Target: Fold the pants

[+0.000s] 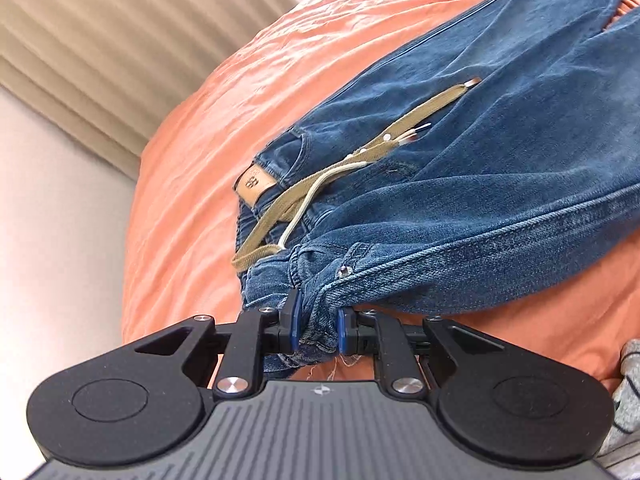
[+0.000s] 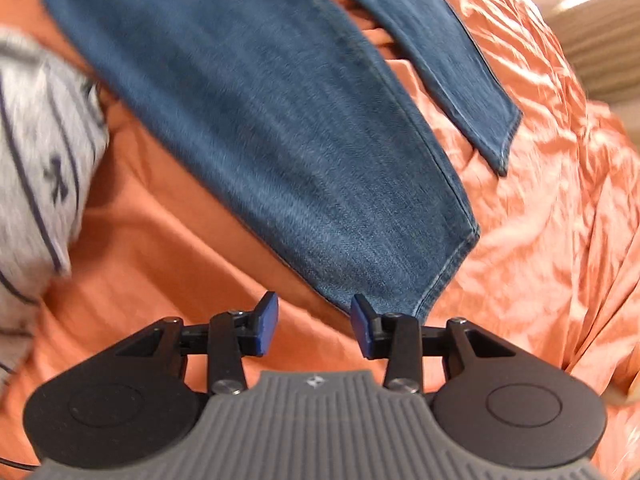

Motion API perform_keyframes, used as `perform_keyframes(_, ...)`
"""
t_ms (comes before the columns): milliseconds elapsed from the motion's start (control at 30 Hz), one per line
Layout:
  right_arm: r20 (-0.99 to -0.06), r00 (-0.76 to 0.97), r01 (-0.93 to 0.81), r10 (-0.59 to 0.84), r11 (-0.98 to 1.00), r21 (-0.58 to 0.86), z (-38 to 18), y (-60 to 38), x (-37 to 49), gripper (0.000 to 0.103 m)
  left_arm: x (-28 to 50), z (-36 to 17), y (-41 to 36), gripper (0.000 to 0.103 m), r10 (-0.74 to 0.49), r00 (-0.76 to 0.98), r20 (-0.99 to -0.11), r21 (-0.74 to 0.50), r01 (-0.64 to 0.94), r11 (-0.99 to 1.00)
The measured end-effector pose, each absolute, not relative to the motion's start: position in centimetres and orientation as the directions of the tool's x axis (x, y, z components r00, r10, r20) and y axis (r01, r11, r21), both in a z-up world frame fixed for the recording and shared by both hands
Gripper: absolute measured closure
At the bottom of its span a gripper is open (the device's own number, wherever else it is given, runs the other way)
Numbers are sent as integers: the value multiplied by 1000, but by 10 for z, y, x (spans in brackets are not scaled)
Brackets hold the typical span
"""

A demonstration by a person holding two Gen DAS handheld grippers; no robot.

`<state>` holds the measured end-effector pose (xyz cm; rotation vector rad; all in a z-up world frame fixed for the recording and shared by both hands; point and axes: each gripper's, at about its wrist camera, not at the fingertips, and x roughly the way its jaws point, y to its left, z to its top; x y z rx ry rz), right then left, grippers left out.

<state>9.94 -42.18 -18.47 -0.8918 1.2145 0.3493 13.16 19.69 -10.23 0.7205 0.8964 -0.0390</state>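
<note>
A rumpled orange bedsheet (image 1: 280, 80) covers the bed, a grey striped garment (image 2: 36, 128) lies on it, and beige pleated curtains (image 1: 100, 40) hang behind.

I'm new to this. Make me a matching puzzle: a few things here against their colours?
Things:
1. jeans
2. bedsheet
3. belt
4. pads on the left gripper fingers

Colours:
A. orange
B. khaki
C. bright blue
D. faded denim blue

Pairs: 1-D, 2-A, 3-B, 4-C
</note>
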Motion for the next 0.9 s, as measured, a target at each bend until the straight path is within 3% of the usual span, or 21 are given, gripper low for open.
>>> perform_keyframes(300, -863, 475, -725, -171, 481, -494, -219, -407, 92, 68, 141, -102, 188, 84, 317, 595, -738, 543, 245, 803)
perform_keyframes(367, -842, 508, -699, -183, 483, -527, -225, -409, 93, 76, 141, -101, 190, 84, 322, 589, -741, 534, 227, 815)
perform_keyframes(433, -829, 526, -672, -189, 506, -541, -221, -413, 95, 97, 142, -101, 192, 84, 323, 583, -746, 520, 206, 829)
perform_keyframes(533, -822, 545, -618, -166, 584, -527, -201, -421, 98, 103, 141, -97, 197, 85, 315, 598, -737, 495, 160, 854)
perform_keyframes(900, -709, 695, -357, -121, 798, -485, -90, -449, 187, 103, 166, -38, 208, 86, 276, 695, -664, 416, 36, 909)
